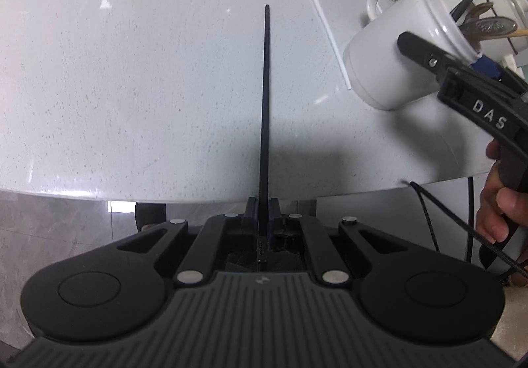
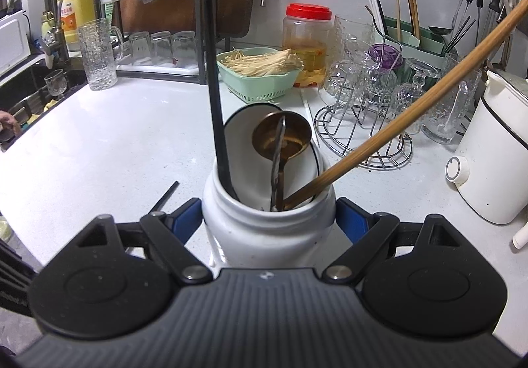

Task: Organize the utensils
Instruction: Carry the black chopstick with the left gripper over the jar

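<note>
A slim black chopstick [image 1: 266, 97] is pinched in the left gripper [image 1: 263, 208]; the right gripper [image 2: 269, 219] is clamped around the white plastic jar [image 2: 264, 229]; beside that crowded jar, a missed mouth or tipped jar is risked.

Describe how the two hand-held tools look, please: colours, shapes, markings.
Both are matte black, with ribbed housings, round side discs and silver rivets. The right tool has blue finger pads; white letters "DAS" mark its side. The left tool has dark pads. A black cable hangs nearby.
</note>
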`<state>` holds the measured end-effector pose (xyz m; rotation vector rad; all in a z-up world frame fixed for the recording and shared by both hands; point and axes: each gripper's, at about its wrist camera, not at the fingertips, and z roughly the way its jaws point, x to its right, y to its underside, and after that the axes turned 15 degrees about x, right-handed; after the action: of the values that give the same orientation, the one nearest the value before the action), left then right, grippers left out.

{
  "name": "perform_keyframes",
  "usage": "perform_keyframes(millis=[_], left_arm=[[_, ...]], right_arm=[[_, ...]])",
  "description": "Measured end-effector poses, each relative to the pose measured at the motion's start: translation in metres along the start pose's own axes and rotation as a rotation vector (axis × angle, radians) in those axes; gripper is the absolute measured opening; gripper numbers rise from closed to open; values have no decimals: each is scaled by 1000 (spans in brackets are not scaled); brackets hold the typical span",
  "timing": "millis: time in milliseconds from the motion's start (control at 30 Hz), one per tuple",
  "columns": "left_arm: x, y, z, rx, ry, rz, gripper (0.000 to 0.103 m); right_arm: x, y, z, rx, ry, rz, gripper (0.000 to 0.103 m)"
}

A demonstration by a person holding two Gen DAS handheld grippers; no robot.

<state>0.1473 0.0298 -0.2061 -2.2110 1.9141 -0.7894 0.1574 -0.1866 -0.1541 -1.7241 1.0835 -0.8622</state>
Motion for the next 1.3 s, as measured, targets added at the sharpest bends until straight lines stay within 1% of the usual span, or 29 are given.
perform_keyframes(millis=[167, 233, 267, 300, 367, 533, 633, 667, 767, 833, 900, 933, 967, 1000, 1133, 1300], left_arm=[[-2, -1, 2, -21, -2, 3, 8], [-3, -3, 2, -33, 1, -4, 17], [-5, -3, 2, -38, 12, -8, 23], [-5, -3, 0, -42, 21, -10, 26], [-7, -2, -1, -58, 28, -11, 26], [-9, 7, 4, -111, 31, -14, 26], [-5, 11, 14, -165, 2, 17, 26], [-4, 12, 16, -171, -6, 30, 26], [-3, 11, 18, -166, -35, 49, 26], [-5, 11, 20, -170, -41, 45, 24], [-5, 10, 20, -167, -33, 45, 17], [-5, 9, 19, -166, -37, 50, 16], [-5, 9, 18, -167, -43, 57, 10], [-7, 9, 18, -170, -44, 66, 8], [-2, 3, 7, -146, -61, 120, 7], [-10, -10, -18, -111, -49, 89, 7]], right_arm=[[0, 0, 0, 2, 3, 6, 89], [-1, 0, 0, 1, 7, 6, 89], [-1, 0, 0, 1, 7, 5, 89], [-1, 0, 1, 1, 7, 6, 89], [-1, 0, 1, 1, 7, 5, 89], [-1, 0, 1, 4, 3, 4, 89], [0, 1, 1, 7, -2, 3, 89], [-1, 1, 1, 9, -1, 2, 89], [-1, 1, 1, 10, -2, 3, 89], [-1, 1, 0, 11, 0, 6, 89], [-2, 1, 1, 12, 4, 8, 89], [-2, 1, 1, 13, 5, 9, 89], [-2, 0, 2, 13, 6, 10, 89], [-2, 0, 2, 15, 8, 10, 89], [-3, 0, 4, 20, 10, 12, 89], [-4, 2, 3, 25, 20, 19, 89]])
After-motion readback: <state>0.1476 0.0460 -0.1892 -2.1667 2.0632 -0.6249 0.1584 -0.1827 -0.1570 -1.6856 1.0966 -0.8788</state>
